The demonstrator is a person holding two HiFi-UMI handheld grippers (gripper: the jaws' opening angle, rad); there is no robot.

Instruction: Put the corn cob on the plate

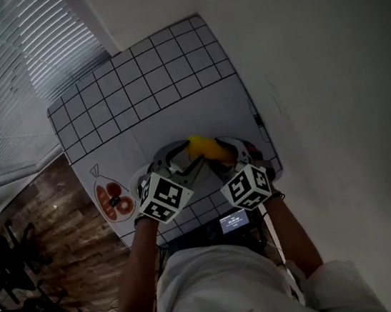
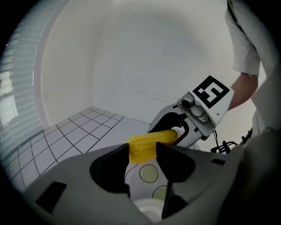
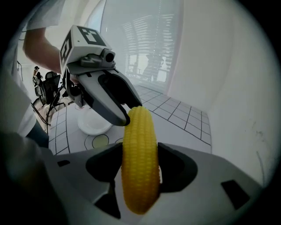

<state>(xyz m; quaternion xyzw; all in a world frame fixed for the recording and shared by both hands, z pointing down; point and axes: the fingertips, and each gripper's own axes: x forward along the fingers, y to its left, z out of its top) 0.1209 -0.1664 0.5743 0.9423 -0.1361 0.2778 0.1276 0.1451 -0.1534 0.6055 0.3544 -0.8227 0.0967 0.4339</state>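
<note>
1. Counter (image 1: pixel 168 112): white surface ruled with a dark grid, set into a corner between two pale walls. Printed circles (image 2: pixel 148 173) mark the near part.
2. Left tongs (image 2: pixel 142 151): closed on one end of the corn cob (image 3: pixel 139 162). Both jaws touch the cob, which spans the gap between their tips.
3. Right tongs (image 3: pixel 139 154): closed on the cob near its middle. The cob runs lengthwise between the jaws and projects past them at both ends.
4. Plate (image 3: pixel 92 125): white and round, resting on the counter just beside the printed circles, below the left tongs.
5. Corn cob: yellow, held in the air above the counter by both tongs at once. It is near the plate but does not touch it.
</note>
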